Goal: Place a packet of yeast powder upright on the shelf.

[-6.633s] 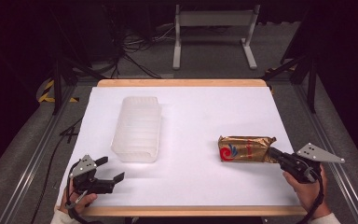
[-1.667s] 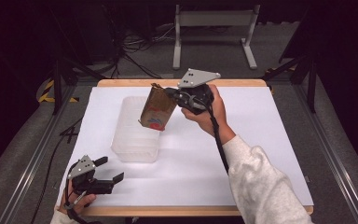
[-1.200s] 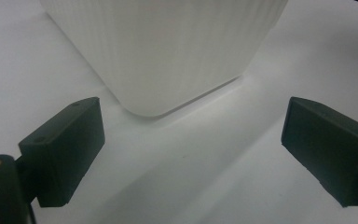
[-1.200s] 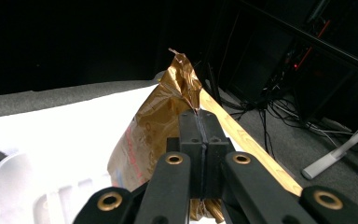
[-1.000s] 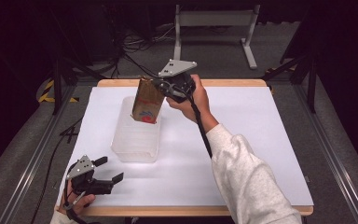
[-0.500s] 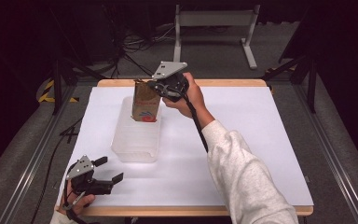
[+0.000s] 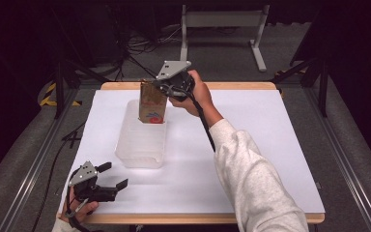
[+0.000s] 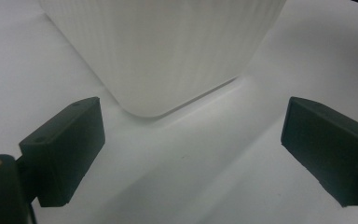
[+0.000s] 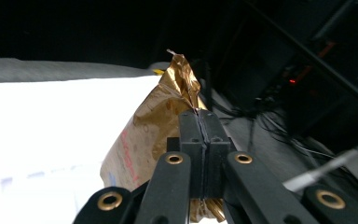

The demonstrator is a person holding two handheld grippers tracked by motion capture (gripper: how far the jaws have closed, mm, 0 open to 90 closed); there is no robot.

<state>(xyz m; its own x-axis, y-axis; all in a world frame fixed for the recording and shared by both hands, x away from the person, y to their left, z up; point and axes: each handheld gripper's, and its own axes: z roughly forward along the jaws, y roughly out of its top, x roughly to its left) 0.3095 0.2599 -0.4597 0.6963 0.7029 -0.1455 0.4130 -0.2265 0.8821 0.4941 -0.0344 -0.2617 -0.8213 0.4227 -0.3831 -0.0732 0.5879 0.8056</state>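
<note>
One bag (image 7: pixel 152 103) hangs upright, long axis vertical, from the right gripper (image 7: pixel 165 90), clamped on its top edge at upper centre. Its bottom sits in the far end of the bin (image 7: pixel 140 145) directly below. Left gripper (image 7: pixel 112 177), lower left, gapes empty.

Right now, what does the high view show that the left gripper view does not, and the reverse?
High view alone: the right tool shut on the top of a gold-brown snack bag, held upright in the far end of the clear plastic container, and the person's grey sleeve. Left gripper view alone: the container's ribbed wall and rounded corner from close up, seen between the two pads. Both share: the open left tool, the container and the white table.
</note>
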